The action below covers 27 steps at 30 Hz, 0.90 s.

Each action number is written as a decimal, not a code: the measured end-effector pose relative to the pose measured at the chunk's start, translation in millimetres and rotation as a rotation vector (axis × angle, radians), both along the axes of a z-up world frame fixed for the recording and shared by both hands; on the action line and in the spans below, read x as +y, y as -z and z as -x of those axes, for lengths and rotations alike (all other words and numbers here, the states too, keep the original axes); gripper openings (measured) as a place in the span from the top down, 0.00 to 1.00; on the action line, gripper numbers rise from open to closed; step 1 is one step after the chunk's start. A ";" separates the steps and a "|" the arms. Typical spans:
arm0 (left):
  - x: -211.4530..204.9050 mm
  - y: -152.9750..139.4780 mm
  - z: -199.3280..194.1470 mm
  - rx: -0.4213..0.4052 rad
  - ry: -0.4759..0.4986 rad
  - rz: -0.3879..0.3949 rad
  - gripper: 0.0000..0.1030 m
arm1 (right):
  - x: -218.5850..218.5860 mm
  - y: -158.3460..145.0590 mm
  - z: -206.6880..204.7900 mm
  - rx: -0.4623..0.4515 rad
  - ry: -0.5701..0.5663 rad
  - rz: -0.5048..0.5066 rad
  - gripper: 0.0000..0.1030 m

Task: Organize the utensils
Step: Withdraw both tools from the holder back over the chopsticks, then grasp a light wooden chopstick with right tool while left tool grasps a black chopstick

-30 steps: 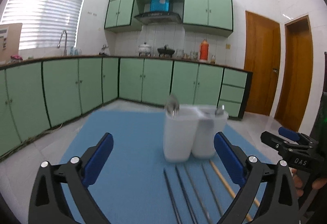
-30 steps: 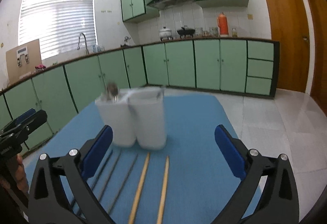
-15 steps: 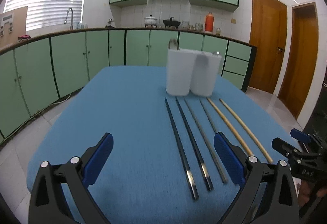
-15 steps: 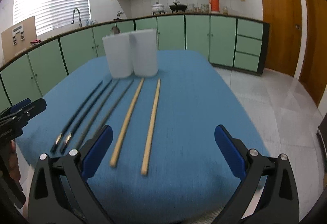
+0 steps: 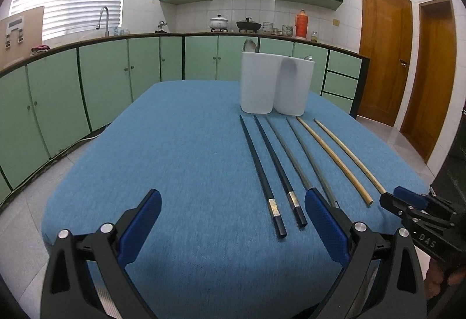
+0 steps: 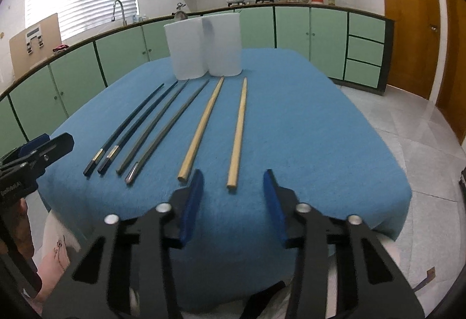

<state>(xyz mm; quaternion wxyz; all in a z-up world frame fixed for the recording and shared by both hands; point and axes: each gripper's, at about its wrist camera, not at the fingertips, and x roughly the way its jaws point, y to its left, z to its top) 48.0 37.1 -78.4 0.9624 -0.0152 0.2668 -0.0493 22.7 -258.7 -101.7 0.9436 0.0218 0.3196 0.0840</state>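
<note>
Several chopsticks lie side by side on the blue tablecloth [image 5: 180, 150]: two black ones [image 5: 262, 173], two grey metal ones [image 5: 294, 156] and two wooden ones [image 5: 335, 158]. They also show in the right wrist view: black [image 6: 131, 126], grey [image 6: 163, 126], wooden [image 6: 238, 132]. Two white holders [image 5: 273, 86] stand at their far ends, with a spoon tip [image 5: 250, 45] sticking out. My left gripper [image 5: 233, 220] is open and empty, near the black chopsticks' near ends. My right gripper [image 6: 233, 196] is open and empty, just short of the right wooden chopstick's near end.
Green kitchen cabinets [image 5: 102, 77] run behind the table, with a sink tap [image 5: 103, 19] and pots [image 5: 233, 23] on the counter. Wooden doors [image 5: 384, 56] stand at the right. The table's front edge [image 6: 262, 260] lies under my right gripper.
Both grippers pulled back from the holders to the near edge of the table. The right gripper's jaws have narrowed; the left gripper stays wide open.
</note>
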 end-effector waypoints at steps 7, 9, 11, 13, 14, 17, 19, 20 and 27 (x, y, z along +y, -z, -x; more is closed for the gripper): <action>-1.6 5.5 -0.7 0.010 0.005 0.005 0.06 | 3.2 0.1 -3.6 -0.020 -0.006 0.012 0.83; -2.6 7.1 -1.0 0.012 0.008 0.001 0.07 | 4.1 -0.1 -4.8 -0.025 0.000 0.023 0.86; -3.7 9.3 -0.6 0.017 0.013 0.001 0.07 | 4.0 0.0 -4.4 -0.028 0.000 0.029 0.87; -5.2 11.3 0.2 0.023 0.021 -0.004 0.09 | 4.2 0.6 -4.3 -0.029 0.001 0.026 0.87; -6.2 12.0 0.0 0.025 0.024 -0.009 0.11 | 4.0 0.7 -4.3 -0.029 0.001 0.025 0.87; -9.6 15.4 -2.0 0.039 0.034 -0.028 0.16 | 3.2 1.4 -4.2 -0.031 0.001 0.020 0.87; -11.4 18.4 -1.9 0.047 0.033 -0.038 0.20 | 2.5 1.1 -4.7 -0.032 0.000 0.018 0.87; -12.2 20.1 -1.4 0.051 0.036 -0.041 0.22 | 2.1 1.3 -4.3 -0.033 0.000 0.017 0.87; -17.8 26.5 0.8 0.068 0.052 -0.065 0.38 | 1.3 1.7 -3.8 -0.034 0.000 0.016 0.87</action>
